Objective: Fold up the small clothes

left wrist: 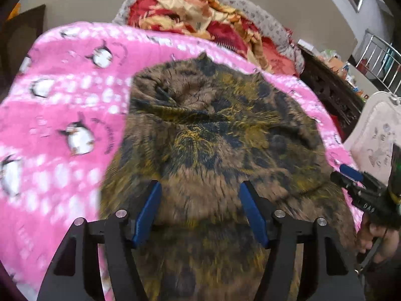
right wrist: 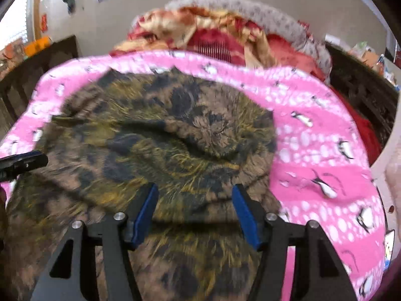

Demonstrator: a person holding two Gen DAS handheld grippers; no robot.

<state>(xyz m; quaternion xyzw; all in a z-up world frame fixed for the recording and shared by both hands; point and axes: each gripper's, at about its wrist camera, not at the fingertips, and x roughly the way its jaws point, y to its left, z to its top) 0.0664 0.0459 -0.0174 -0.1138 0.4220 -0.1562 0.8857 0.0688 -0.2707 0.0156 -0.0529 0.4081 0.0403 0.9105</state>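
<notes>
A brown garment with a dark blue and yellow print lies spread and rumpled on a pink penguin blanket. It also shows in the right wrist view. My left gripper is open, its blue pads apart just above the garment's near part. My right gripper is open over the garment's near right part, pads wide apart. The right gripper also shows at the right edge of the left wrist view; the left one shows at the left edge of the right wrist view. Both views are motion-blurred.
A red and gold bedspread heap with a grey patterned blanket lies behind the pink blanket. A dark wooden bed frame stands at the right. A white cushion sits at the right. A dark wooden rail is at the left.
</notes>
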